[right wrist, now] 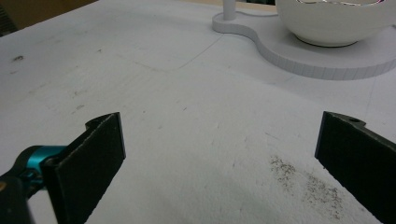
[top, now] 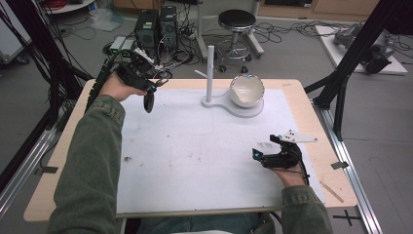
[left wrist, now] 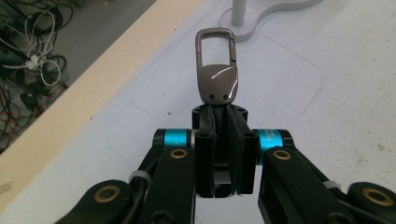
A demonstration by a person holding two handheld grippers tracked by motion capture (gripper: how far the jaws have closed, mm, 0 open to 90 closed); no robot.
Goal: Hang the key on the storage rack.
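- Left claw (top: 148, 100) is up near the far-left corner of the table (top: 302, 105), held in the person's left hand (top: 117, 85), jaws pointing down twd the white mat (top: 195, 151).
- Left claw is clamped tight on a key fob (left wrist: 218, 84): brownish metal tag w/ two rivets & a carabiner-type clip loop on the far end. Pads nearly meet, only the fob's strap betw. them.
- In the left gripper view the fob sticks straight out past the jaw tips, clip loop aimed twd the stand base (left wrist: 275, 11); the fob looks to hang above the mat, though contact can't be judged. In the high view it shows as a dark drop shape below the claw.
- Right claw (top: 265, 155) sits low over the mat at near-right, held by the right hand (top: 290, 173), grey three-cornered plate on top.
- Right claw is spread wide, nothing betw. the pads (right wrist: 100, 140); just bare mat w/ dark specks in the gap.
- White stand (top: 210, 73) w/ upright post & short side peg is at far centre of the mat; a white bowl (top: 247, 90) sits on its round base, just right of the post.
- Bowl also shows at top right of the right gripper view, well apart from that claw.
- Fob & stand post are apart: fob is left of the post.
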